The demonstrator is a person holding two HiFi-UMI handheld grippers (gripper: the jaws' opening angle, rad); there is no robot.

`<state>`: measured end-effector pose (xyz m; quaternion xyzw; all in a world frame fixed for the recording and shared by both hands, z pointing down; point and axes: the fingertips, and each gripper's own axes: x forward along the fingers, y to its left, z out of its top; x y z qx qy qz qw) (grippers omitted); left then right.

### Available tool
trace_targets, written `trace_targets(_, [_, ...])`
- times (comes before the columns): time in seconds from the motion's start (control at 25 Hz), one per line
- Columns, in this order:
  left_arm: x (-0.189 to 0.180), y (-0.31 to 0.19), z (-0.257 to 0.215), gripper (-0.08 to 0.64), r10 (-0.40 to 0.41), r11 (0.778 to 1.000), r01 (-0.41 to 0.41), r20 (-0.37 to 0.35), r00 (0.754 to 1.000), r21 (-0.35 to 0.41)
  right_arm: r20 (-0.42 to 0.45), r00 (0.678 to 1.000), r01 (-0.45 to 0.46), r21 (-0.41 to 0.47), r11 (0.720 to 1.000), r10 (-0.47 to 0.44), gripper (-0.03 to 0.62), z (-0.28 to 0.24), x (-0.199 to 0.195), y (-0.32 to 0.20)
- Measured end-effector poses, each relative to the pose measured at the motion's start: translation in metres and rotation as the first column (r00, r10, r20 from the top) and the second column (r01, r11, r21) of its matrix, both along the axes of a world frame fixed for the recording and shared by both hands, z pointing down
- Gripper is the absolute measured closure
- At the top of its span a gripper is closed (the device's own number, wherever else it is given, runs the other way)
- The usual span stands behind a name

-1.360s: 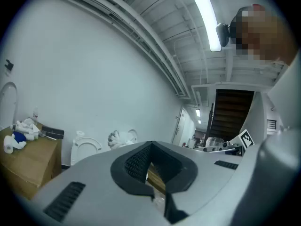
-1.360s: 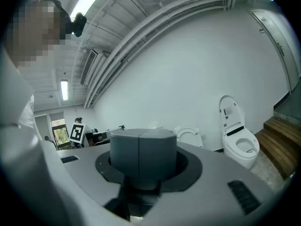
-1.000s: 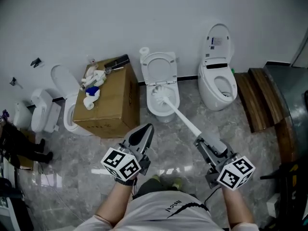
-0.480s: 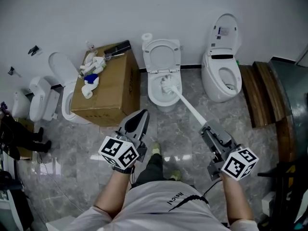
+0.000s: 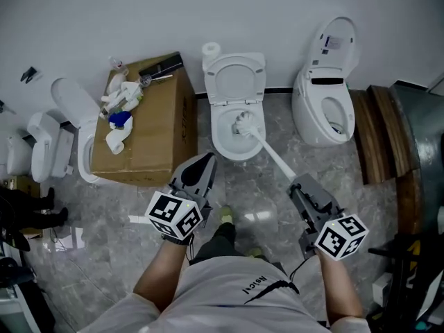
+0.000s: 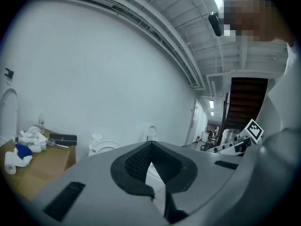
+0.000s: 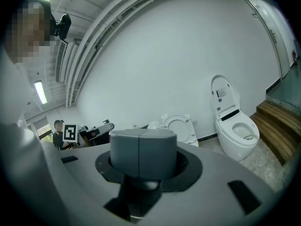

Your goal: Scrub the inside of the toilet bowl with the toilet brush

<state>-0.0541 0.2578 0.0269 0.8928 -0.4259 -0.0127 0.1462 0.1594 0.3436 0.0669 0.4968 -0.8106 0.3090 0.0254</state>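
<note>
Left toilet (image 5: 69,101): white, lid raised, against the wall at the far left.
Cardboard box (image 5: 156,130): brown, on the floor between the left toilet and the middle one; no print on it can be read.
Box top, contents: white paper rolls (image 5: 114,142), a blue item (image 5: 120,120), a small bottle (image 5: 116,65), a flat black device (image 5: 161,65) at the wall-side corner.
Floor (image 5: 125,207): grey marbled tiles, glossy.
Left claw (image 5: 205,161): jaws together with nothing between them, held over the floor in front of the box, well apart from the brush.
Left marker cube (image 5: 175,216): black-and-white square patterns, no lettering.
Paper roll (image 5: 211,49): white, upright, behind the middle toilet at the wall.
Toilet bowl (image 5: 220,141): white, middle of three, seat and lid (image 5: 237,75) up.
Toilet brush (image 5: 270,155): white; long handle slants from the right claw to the bowl, bristle head (image 5: 244,123) inside the bowl near its back.
Right claw (image 5: 298,184): clamped on the grey end of the brush handle.
Right marker cube (image 5: 340,236): black-and-white square patterns, no lettering.
Shirt (image 5: 236,290): white, short dark print, not legible with certainty.
Right toilet (image 5: 326,96): white, lid up; the lid's sticker has dark print too small to read.
Wooden steps (image 5: 374,137): dark planks, just right of that toilet.
</note>
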Motion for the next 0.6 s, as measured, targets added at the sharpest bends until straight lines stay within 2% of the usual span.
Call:
trace_targets(0.28, [-0.026,-0.099,0.021,0.552,0.033,0.999,-0.033,0.000,0.999,-0.027,-0.047,0.997,-0.060,-0.079,0.995,0.056,0.436,0.028,-0.022,-0.077])
trace_targets(0.6, [-0.027,-0.166,0.048,0.552,0.045,0.998,-0.045,-0.003,0.999,-0.050,-0.066,0.995,-0.079,-0.172,0.982,0.068,0.436,0.071,-0.023,-0.131])
